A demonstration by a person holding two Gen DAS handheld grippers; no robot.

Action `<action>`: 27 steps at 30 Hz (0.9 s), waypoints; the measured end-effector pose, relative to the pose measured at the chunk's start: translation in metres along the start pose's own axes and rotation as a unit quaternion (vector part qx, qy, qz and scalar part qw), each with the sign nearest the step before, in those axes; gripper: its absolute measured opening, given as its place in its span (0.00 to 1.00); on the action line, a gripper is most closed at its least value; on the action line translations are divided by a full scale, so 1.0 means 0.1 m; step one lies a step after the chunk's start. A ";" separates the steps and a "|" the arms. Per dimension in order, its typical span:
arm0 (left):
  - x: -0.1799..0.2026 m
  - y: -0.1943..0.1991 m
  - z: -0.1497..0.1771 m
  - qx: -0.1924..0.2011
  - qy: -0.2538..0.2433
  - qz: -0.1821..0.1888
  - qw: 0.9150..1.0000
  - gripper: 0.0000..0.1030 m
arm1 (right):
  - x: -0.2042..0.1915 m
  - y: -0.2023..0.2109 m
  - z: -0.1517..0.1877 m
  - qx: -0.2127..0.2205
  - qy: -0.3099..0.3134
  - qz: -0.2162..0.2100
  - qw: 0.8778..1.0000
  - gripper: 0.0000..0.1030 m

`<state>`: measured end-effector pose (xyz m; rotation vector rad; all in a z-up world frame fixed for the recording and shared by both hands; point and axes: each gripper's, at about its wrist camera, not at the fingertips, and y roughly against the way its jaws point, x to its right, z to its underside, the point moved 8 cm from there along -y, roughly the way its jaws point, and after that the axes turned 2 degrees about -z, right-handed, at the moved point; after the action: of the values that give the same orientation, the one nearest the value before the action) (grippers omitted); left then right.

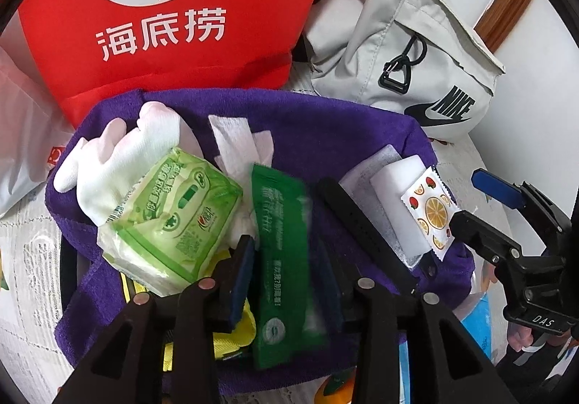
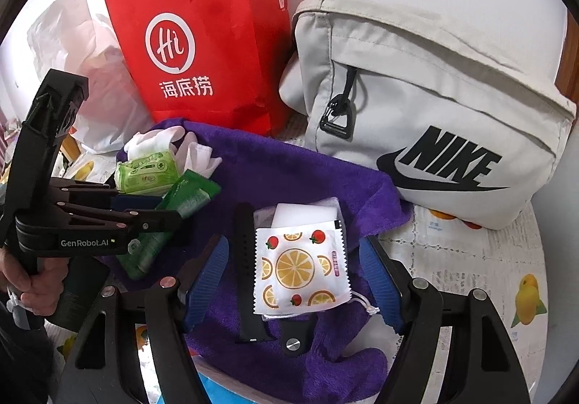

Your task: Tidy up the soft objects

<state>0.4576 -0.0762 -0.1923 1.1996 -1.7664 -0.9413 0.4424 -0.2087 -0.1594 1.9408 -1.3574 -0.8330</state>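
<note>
Nearest to the left wrist camera, the dark green sachet (image 1: pixel 282 259) is seen between the pads of the left gripper (image 1: pixel 286 270). Whether it is pinched or already freed cannot be told, because the sachet is blurred. It hangs over the purple towel (image 1: pixel 325 129), where the soft things seem to be collected.

The right gripper (image 2: pixel 293 281) is spread wide around the fruit-print packet (image 2: pixel 300 266) without touching it, probably so that it can be taken next. This packet lies on a white sponge (image 2: pixel 307 214), beside a black watch strap (image 2: pixel 248 270).

Further back, a light green tissue pack (image 1: pixel 173 219) and white gloves (image 1: pixel 119 154) rest on the towel. Behind stand a red bag (image 2: pixel 202 42) and a grey Nike bag (image 2: pixel 427 107).
</note>
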 end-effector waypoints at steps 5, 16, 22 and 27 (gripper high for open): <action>0.01 0.08 0.02 0.002 0.000 -0.003 1.000 0.55 | -0.03 0.07 0.00 0.006 0.003 0.001 1.000 0.72; 0.07 0.53 0.26 0.006 -0.008 -0.018 1.000 0.68 | -0.19 0.47 0.11 0.018 -0.001 0.008 1.000 0.72; 0.09 0.94 0.50 0.032 -0.007 -0.036 0.999 0.74 | -0.37 0.78 0.28 0.022 -0.007 0.009 1.000 0.77; 0.08 1.29 0.79 0.056 0.011 -0.053 0.997 0.86 | -0.53 1.03 0.46 0.024 -0.011 0.016 1.000 0.86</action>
<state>0.3374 -0.0364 -0.1092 1.3807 -1.7726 -0.8964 0.3345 -0.1925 -0.0994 1.9473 -1.4297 -0.8147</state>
